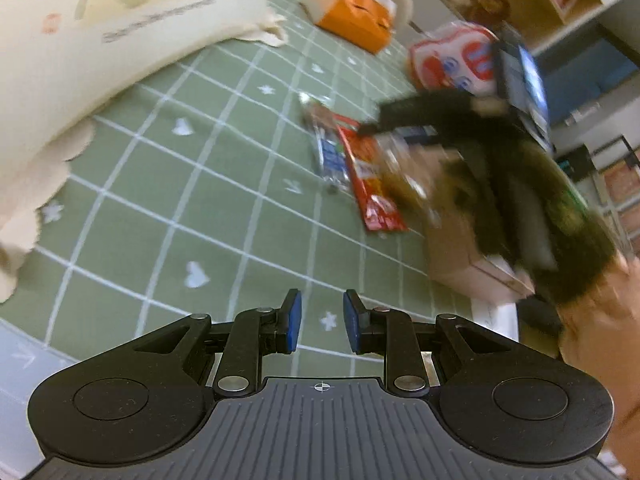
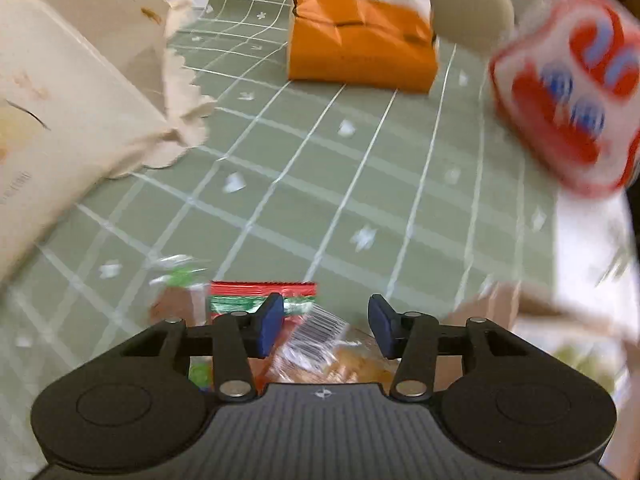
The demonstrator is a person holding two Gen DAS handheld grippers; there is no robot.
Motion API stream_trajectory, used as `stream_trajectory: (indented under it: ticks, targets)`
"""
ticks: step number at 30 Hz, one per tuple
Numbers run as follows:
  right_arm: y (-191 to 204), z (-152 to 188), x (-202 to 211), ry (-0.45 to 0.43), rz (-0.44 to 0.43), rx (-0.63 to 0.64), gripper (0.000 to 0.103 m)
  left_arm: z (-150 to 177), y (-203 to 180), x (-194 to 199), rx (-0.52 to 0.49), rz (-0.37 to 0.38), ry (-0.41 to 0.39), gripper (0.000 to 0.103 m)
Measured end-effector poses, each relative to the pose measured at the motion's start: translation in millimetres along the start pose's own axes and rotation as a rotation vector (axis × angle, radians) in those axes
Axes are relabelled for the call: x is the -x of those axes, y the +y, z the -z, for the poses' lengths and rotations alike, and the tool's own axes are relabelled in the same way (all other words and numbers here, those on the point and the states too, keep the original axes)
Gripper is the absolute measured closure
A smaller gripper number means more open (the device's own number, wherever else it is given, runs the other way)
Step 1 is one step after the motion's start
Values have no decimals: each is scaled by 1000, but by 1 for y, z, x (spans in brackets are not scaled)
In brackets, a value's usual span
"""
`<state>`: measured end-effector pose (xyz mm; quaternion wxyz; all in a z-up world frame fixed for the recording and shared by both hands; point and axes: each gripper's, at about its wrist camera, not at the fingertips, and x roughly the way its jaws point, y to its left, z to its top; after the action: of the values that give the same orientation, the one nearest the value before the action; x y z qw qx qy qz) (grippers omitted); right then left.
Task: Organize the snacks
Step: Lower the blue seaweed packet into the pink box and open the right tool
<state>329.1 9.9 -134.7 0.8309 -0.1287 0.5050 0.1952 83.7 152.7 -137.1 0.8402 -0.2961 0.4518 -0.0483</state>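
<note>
Green checked cloth covers the table (image 2: 360, 168). Snack packets (image 2: 260, 300) lie beneath the right tool (image 2: 324, 328), whose fingers stand apart, empty. Left tool (image 1: 322, 322) also apart. Best to lower squarely over one packet, avoiding its neighbours.

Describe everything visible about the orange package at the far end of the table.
The orange package is a soft, blocky pack, bright orange on its top and near side, with a white end panel at its left in the left wrist view. Its wrapper looks like creased paper or film, with dark folds across the top. It lies flat on the green checked tablecloth near the far edge, in front of pale chair backs. Nothing touches it but the cloth; both grippers are well short of it.
</note>
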Motion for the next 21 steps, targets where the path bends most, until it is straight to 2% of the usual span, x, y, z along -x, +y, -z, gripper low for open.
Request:
stream_trajectory:
  ticks: [4,9,11,15,19,21]
  targets:
    - [-1,38,24,81,-193,-82,55,-3,-1,3,-10,-19,-16,77]
    - [12,95,57,94,-326,-69,55,-5,-7,2,0,-35,-17,77]
    - [12,112,64,97,-353,-75,55,-9,-11,2,-16,-44,-22,77]
    - [6,147,75,80,-310,-69,54,-29,-24,-6,-80,-87,-48,77]
    - [2,176,95,19,-233,-42,54,-77,-40,-27,-156,-170,-101,77]
    - [2,185,107,-23,-187,-17,51,-104,-50,-48,-215,-219,-100,77]
